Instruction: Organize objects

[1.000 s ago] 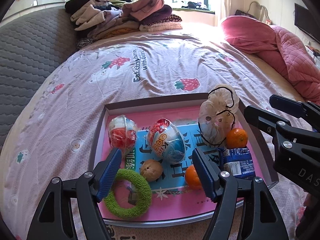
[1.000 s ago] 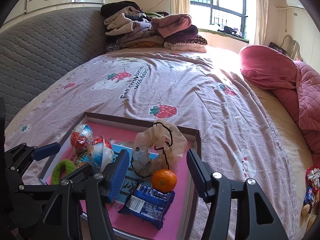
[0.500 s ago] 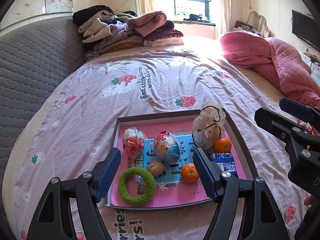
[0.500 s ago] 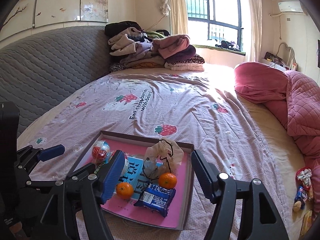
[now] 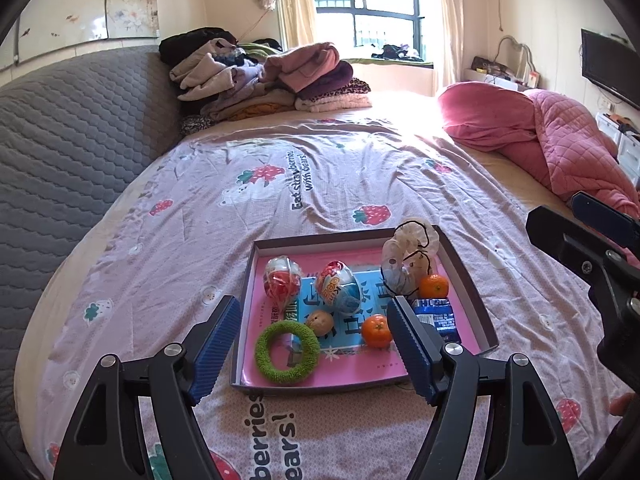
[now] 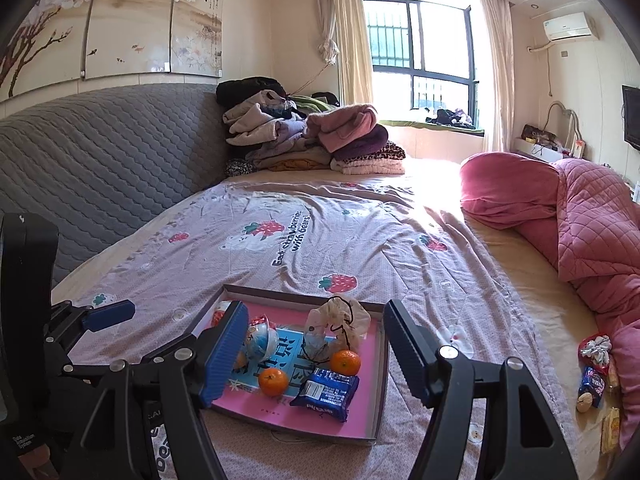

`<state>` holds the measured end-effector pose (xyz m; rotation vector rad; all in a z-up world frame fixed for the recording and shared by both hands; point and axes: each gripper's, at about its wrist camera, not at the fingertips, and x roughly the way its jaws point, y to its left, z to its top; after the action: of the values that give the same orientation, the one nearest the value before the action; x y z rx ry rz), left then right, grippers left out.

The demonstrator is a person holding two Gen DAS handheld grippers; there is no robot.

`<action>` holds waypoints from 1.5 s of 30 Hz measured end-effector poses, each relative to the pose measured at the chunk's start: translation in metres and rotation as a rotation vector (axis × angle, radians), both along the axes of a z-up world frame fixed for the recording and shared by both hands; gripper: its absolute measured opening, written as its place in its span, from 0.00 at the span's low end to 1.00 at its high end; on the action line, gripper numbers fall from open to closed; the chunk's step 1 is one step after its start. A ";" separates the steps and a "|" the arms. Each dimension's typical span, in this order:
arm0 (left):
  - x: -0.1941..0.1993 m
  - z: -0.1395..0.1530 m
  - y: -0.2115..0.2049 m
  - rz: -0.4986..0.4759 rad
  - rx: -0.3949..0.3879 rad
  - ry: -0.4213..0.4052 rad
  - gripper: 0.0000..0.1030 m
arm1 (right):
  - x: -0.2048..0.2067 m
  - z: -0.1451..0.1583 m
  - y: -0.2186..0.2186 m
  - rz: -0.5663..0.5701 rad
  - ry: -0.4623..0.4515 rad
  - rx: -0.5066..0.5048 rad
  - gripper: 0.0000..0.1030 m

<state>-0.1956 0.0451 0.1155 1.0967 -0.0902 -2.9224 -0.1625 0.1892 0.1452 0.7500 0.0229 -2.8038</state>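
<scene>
- Both grippers have pulled up and back from the shallow brown-rimmed box with its pink printed floor (image 5: 464,276); it now sits smaller and lower in each wrist view, with more purple strawberry-print bedsheet (image 5: 280,184) showing around it.
- Right gripper (image 6: 314,354): jaws have just been opening and now stand wide apart, nothing between the blue pads.
- Left gripper (image 5: 310,350): likewise spread wide and empty, hovering over the near edge of the box.
- Contents, all resting on the box floor: green fuzzy ring (image 5: 287,351) at the near left; small tan walnut-like nut (image 5: 320,321) just beside it; two clear plastic egg capsules with red-and-blue toys (image 5: 282,278) toward the back; two small orange tangerines (image 5: 377,331), one near, one farther right; blue foil snack packet (image 6: 326,390) at the near right; pale sheer drawstring pouch (image 5: 408,256) at the back right.
- Reading: nothing is in hand, so the box load looks settled for now.
- Loose items remain: a small heap of wrapped snacks and a nut (image 6: 594,376) lies on the bed beside the pink quilted blanket (image 6: 592,220), well apart from the box. Likely next target for the right gripper.
- Risk: soft bedding could tilt the box if pressed.
</scene>
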 end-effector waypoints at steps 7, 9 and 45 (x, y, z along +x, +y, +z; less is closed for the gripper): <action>0.026 0.007 -0.005 0.014 0.003 0.018 0.75 | 0.020 0.004 0.002 -0.008 0.023 -0.003 0.67; 0.033 0.009 -0.008 0.020 0.005 0.023 0.75 | 0.026 0.005 0.002 -0.012 0.031 -0.005 0.68; 0.098 -0.039 -0.044 0.073 0.042 0.055 0.75 | 0.081 -0.050 -0.002 -0.033 0.013 0.017 0.68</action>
<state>-0.0973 0.0014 0.0768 1.0023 0.0126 -2.8992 -0.0819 0.1873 0.0948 0.7429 0.0375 -2.8436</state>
